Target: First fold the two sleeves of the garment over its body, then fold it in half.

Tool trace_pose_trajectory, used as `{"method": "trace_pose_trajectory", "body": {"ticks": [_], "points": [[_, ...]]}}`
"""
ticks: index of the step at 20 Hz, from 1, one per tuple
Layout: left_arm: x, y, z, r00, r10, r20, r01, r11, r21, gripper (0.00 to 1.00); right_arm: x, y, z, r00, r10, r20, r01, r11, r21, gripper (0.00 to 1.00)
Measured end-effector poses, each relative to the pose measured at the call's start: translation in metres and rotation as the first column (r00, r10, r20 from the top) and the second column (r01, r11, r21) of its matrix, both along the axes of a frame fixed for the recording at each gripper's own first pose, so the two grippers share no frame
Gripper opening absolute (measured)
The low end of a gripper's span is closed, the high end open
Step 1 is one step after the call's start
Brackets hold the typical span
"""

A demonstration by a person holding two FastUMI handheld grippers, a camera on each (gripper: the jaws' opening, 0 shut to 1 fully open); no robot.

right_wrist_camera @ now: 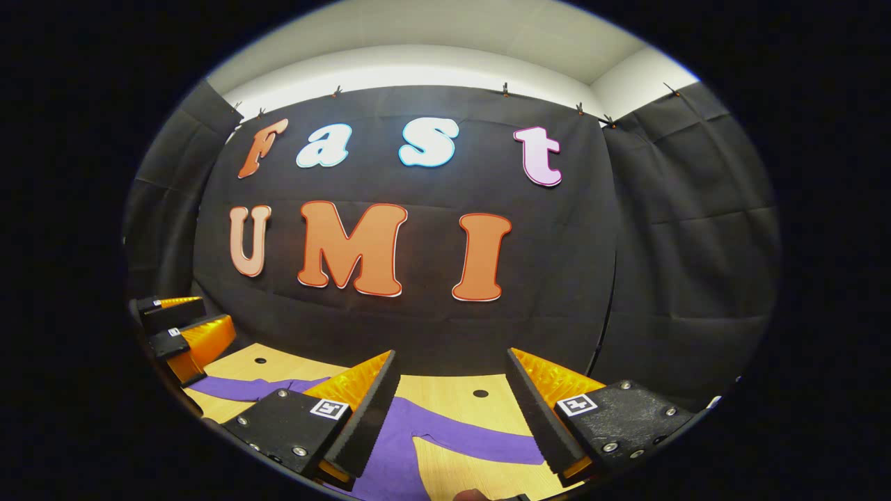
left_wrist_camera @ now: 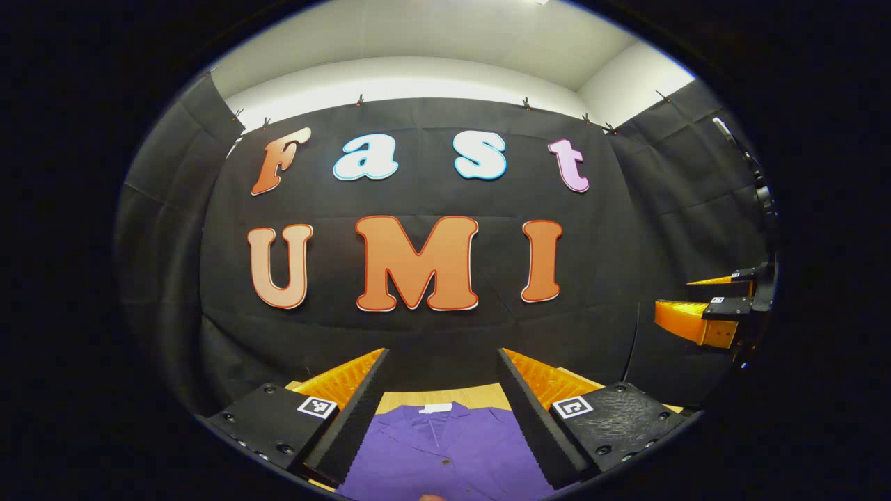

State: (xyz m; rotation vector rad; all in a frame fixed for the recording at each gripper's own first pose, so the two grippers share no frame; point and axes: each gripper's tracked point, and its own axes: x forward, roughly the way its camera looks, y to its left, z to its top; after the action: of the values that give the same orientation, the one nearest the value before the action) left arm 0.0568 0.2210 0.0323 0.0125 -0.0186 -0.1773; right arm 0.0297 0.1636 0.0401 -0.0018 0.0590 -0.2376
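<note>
On the tabletop, a pale wood surface with two small dark holes, lies a purple garment, spread flat. Seen from the left gripper view, its collar points toward the booth wall, with a small white label at the neck; the label is too small to read. Below the collar runs a buttoned front, with one dark button showing.

Left tongs hang released above the garment's chest, the jaws wide apart with the collar and front between them, and it cannot be told from here whether they touch the cloth. Each finger carries a small square black-and-white marker, a coded pattern rather than writing.

From the right gripper view, a sleeve stretches out sideways across the bare wood, away from the body of the garment, not folded over it. Right tongs are likewise released, jaws wide, held over the place where that sleeve joins the body. The sleeve's end lies by the right finger. The other sleeve shows farther off, also stretched out on the wood, near the left tongs at the left edge of that view.

Right tongs also appear at the far right of the left gripper view, held level and well apart from the left pair.
</note>
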Motion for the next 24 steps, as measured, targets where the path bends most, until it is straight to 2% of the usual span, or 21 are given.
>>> {"method": "trace_pose_trajectory", "body": {"ticks": [1,2,3,6,7,8,9,11,15,18,24], "points": [[0.006,0.010,0.010,1.000,-0.013,0.004,0.013,1.000,-0.025,0.96,0.004,0.005,0.013,1.000,-0.013,0.016,0.013,1.000,0.005,1.00],[0.010,0.017,0.018,1.000,-0.026,0.002,0.026,0.999,-0.043,0.96,0.003,0.010,0.029,0.999,-0.022,0.045,0.021,1.000,0.016,0.93],[0.011,0.026,0.029,1.000,-0.021,0.017,0.022,0.999,-0.041,0.95,0.000,0.011,0.043,0.996,-0.044,0.079,0.043,0.999,0.018,1.00],[0.005,0.043,0.046,0.999,0.003,0.052,0.001,0.997,-0.073,0.94,-0.009,0.023,0.063,0.990,-0.053,0.127,0.060,0.997,-0.052,1.00],[0.002,0.041,0.041,0.999,-0.002,0.044,0.005,0.996,-0.086,0.94,-0.011,0.024,0.070,0.988,-0.063,0.141,0.074,0.994,-0.075,0.93],[0.000,0.038,0.037,0.999,-0.016,0.035,0.018,0.996,-0.084,0.94,-0.011,0.030,0.066,0.990,-0.052,0.129,0.062,0.995,-0.074,0.93],[-0.001,0.039,0.035,0.999,-0.013,0.038,0.016,0.997,-0.077,0.94,-0.008,0.040,0.055,0.995,-0.015,0.101,0.022,0.998,-0.065,0.97],[-0.002,0.043,0.036,0.998,0.007,0.062,-0.003,0.998,-0.061,0.94,-0.005,0.061,0.032,0.998,0.040,0.045,-0.037,0.998,-0.051,0.92],[-0.017,0.055,0.027,0.996,0.034,0.078,-0.035,0.999,0.010,0.96,0.002,0.092,-0.001,0.992,0.128,-0.015,-0.127,0.991,0.047,0.92],[-0.033,0.061,0.021,0.995,0.036,0.093,-0.038,0.999,0.023,0.95,0.007,0.093,-0.023,0.990,0.128,-0.051,-0.125,0.990,0.070,0.93],[-0.022,0.083,-0.014,0.997,0.072,0.030,-0.072,0.997,0.000,0.95,0.012,0.062,-0.055,0.991,0.048,-0.125,-0.041,0.998,0.058,0.93]]}}
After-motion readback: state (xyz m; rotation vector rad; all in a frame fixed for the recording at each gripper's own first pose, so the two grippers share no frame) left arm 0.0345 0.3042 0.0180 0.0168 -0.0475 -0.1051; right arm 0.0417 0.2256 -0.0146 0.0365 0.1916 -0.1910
